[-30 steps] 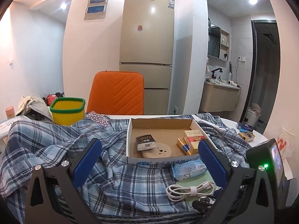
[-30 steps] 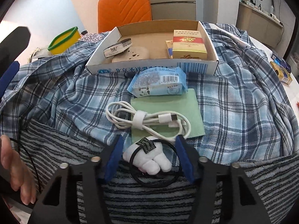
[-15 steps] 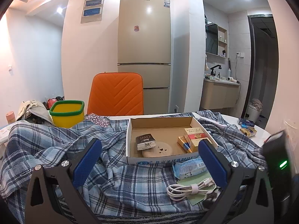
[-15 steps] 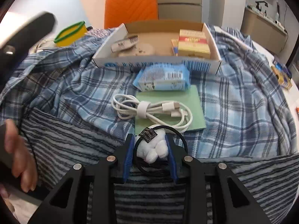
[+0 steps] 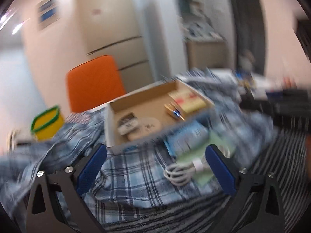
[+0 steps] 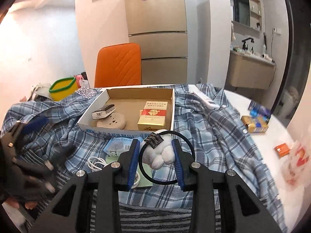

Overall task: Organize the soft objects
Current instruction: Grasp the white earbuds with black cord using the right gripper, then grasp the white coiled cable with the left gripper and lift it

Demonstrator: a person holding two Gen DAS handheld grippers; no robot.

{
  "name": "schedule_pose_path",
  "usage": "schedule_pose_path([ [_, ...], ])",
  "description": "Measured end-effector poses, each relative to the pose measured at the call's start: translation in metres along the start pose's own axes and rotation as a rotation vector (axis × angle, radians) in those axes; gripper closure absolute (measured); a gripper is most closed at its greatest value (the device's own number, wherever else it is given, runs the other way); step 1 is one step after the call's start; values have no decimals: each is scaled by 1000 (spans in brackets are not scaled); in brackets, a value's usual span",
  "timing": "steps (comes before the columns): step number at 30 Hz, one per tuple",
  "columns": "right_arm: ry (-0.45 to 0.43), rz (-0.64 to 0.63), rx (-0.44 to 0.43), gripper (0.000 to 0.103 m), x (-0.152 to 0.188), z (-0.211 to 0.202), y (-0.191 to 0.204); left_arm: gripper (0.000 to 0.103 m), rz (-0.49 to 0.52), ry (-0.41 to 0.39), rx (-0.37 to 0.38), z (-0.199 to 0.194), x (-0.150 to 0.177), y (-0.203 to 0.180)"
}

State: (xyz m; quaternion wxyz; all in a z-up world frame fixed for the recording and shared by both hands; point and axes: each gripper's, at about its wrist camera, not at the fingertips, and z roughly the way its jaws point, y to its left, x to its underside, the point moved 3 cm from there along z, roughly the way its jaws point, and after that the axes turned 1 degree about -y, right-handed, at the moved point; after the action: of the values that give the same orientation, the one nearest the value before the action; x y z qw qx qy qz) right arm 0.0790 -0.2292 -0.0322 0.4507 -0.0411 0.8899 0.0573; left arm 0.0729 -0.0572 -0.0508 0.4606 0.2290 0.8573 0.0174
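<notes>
My right gripper [image 6: 155,143] is shut on a white plush hair tie [image 6: 161,153] with a black elastic ring and holds it in the air over the plaid cloth [image 6: 210,136], just in front of the cardboard box [image 6: 134,91]. The left wrist view is blurred by motion. My left gripper [image 5: 155,151] hangs tilted over the plaid cloth [image 5: 136,174], its jaws wide and closing, nothing between the pads. A white coiled cable [image 5: 180,172], a blue tissue pack [image 5: 186,137] and a green pad [image 5: 204,178] lie near its right finger.
The box holds a cigarette pack [image 6: 153,116], a beige disc [image 6: 112,122] and a small dark packet [image 6: 103,112]. A yellow bin [image 6: 62,87] and an orange chair [image 6: 120,64] stand behind. Small boxes [image 6: 256,120] lie on the white table at right. A hand [image 6: 21,203] shows at lower left.
My right gripper shut on the plush hair tie and lifted it off the striped towel toward the box. My left gripper rolled and dipped toward the cloth, blurring its view.
</notes>
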Motion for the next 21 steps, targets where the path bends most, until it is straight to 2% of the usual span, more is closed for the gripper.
schedule_pose_path([
  [2, 1, 18, -22, 68, 4, 2, -6, 12, 71, 56, 21, 9, 5, -11],
  [5, -5, 27, -43, 68, 8, 5, -8, 17, 115, 121, 105, 19, 7, -22],
  [8, -7, 34, -62, 68, 11, 7, -8, 21, 194, 151, 125, 28, 6, -33],
  [11, -9, 54, -81, 68, 14, 7, -11, 23, 225, 195, 160, 38, 6, -41],
  [14, 3, 94, -92, 68, 15, 7, -16, 33, 283, 229, 176, 48, 7, -49],
  [19, -9, 102, -116, 68, 15, 2, -18, 53, 323, 288, 242, 58, 13, -55],
  [21, -5, 108, -128, 68, 15, 2, -18, 55, 334, 295, 247, 60, 13, -57],
])
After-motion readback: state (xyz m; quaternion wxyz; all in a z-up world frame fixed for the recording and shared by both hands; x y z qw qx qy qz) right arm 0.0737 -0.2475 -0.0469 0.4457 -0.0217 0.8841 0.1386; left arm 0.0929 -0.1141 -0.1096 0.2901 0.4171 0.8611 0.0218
